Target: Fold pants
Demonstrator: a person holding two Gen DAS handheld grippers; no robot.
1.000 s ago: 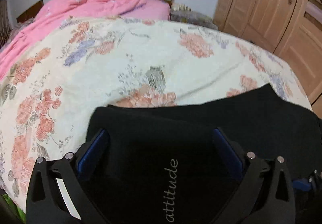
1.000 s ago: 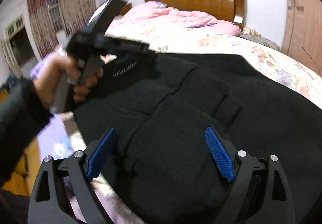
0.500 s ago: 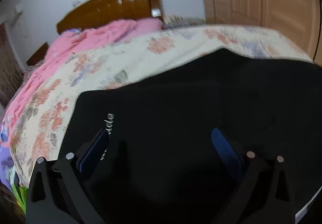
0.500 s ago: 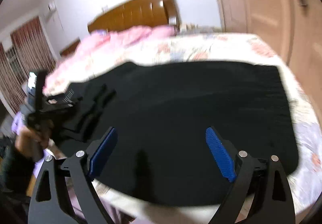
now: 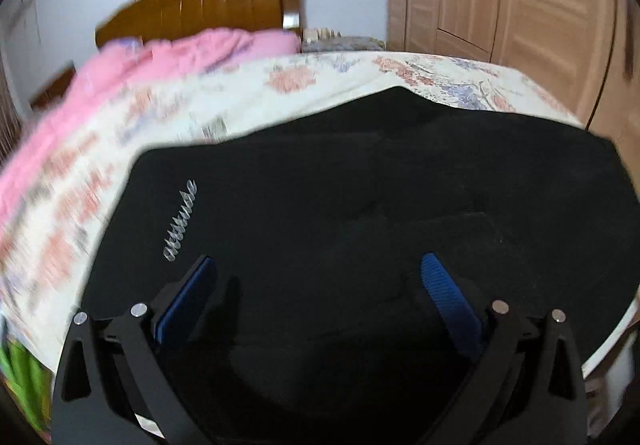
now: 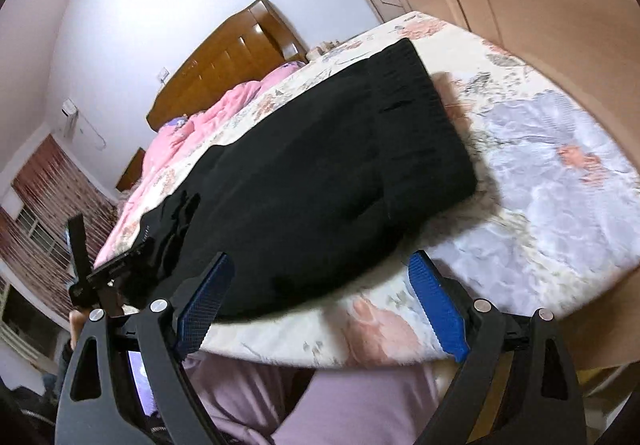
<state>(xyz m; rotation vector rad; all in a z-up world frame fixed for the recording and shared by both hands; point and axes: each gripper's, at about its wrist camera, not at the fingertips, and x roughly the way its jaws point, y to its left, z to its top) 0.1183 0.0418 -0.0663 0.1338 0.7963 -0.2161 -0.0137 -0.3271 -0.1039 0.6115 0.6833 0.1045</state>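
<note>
Pants (image 5: 360, 205), black, lie spread on the floral bedsheet (image 5: 320, 81), filling the centre of both frames. Left gripper (image 5: 316, 277) hovers over them, fingers wide, holding nothing. Right gripper (image 6: 320, 277), lower frame, fingers wide apart, empty, at the bed's near edge.

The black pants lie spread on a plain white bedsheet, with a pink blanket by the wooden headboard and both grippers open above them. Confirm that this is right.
Not quite: the bedsheet is floral, cream with pink and purple flowers, as the left wrist view shows. The rest holds: the black pants lie spread on it, the pink blanket by the wooden headboard, left gripper and right gripper open.
</note>
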